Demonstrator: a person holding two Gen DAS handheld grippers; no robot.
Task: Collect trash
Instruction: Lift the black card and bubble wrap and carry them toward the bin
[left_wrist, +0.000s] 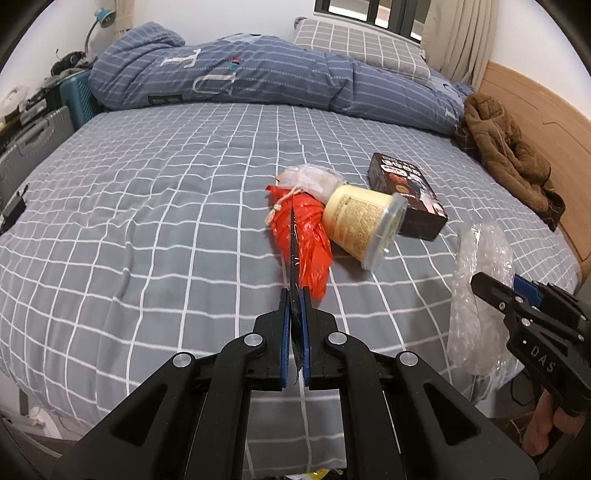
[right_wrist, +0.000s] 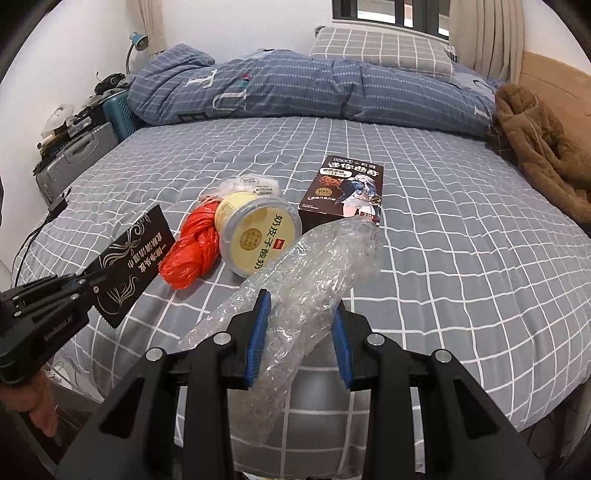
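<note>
My left gripper (left_wrist: 295, 295) is shut on a flat black sachet (right_wrist: 129, 258), seen edge-on in the left wrist view (left_wrist: 293, 258) and held above the bed. My right gripper (right_wrist: 301, 302) holds a sheet of clear bubble wrap (right_wrist: 306, 280) between its blue pads; it also shows in the left wrist view (left_wrist: 476, 291). On the bed lie a red plastic bag (left_wrist: 308, 240) (right_wrist: 192, 247), a yellow yoghurt tub (left_wrist: 362, 225) (right_wrist: 255, 232), a dark snack box (left_wrist: 410, 192) (right_wrist: 343, 192) and a clear wrapper (left_wrist: 314, 179) (right_wrist: 247, 184).
The bed has a grey checked sheet (left_wrist: 147, 221). A blue duvet (left_wrist: 258, 74) and a pillow (left_wrist: 362, 44) lie at the far side. A brown jacket (left_wrist: 506, 147) lies by the wooden headboard (left_wrist: 535, 103). Suitcases (left_wrist: 37, 144) stand left of the bed.
</note>
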